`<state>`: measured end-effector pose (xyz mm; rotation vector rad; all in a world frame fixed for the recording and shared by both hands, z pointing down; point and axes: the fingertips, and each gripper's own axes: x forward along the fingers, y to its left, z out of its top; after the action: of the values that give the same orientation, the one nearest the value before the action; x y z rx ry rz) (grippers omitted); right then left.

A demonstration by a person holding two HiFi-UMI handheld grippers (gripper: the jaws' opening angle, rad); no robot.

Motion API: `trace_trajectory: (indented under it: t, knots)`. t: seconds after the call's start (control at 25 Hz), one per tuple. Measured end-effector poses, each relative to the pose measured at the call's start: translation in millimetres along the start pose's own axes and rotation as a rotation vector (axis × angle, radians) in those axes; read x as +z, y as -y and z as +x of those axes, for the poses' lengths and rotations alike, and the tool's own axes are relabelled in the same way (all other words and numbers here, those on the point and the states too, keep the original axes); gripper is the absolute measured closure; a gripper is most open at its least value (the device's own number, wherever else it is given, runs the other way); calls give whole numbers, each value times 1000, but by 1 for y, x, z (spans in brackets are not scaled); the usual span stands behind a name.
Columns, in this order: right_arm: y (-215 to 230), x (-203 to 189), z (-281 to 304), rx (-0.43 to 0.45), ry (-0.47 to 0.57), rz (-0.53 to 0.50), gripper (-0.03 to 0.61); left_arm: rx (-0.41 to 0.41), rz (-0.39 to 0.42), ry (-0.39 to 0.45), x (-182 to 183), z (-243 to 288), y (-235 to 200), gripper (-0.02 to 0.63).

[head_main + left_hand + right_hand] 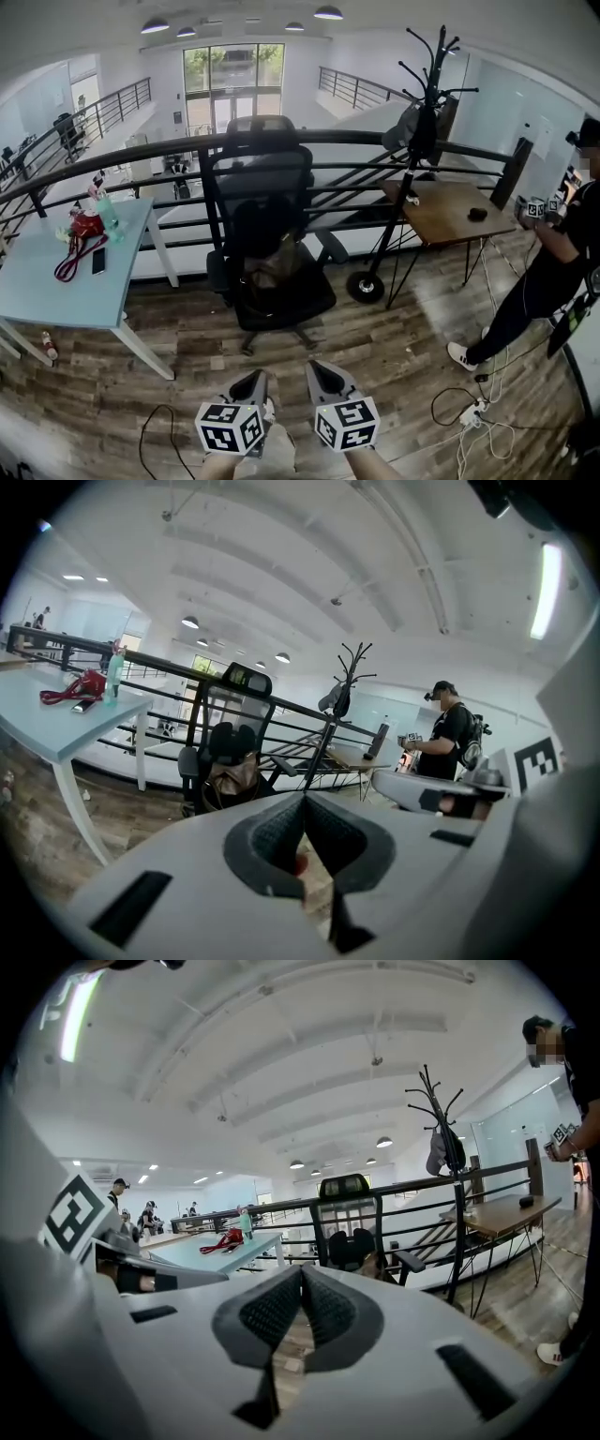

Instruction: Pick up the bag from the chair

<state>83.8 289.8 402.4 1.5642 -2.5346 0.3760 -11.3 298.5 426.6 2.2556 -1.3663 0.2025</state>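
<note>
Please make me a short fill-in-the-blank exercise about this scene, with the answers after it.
The brown bag sits on the ____ of the black chair.
The jaws of the left hand-held gripper and the right hand-held gripper are ____.
In the head view, the coat rack stands ____ of the chair.
Answers: seat; shut; right.

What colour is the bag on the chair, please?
Brown bag; clearest in the left gripper view.
</note>
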Motion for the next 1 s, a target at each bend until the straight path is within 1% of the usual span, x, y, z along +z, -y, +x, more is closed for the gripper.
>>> trace_trajectory:
  t: [0.28, 0.56, 1.0]
  knots:
    - [23, 10, 38, 2, -6, -6, 578, -5, -1, 1, 18, 42, -14, 612]
    - [45, 23, 99, 8, -13, 4, 578, 10, 1, -1, 39, 91, -49, 612]
    - [74, 62, 206, 16, -8, -25, 578, 14, -2, -17, 96, 172, -111, 612]
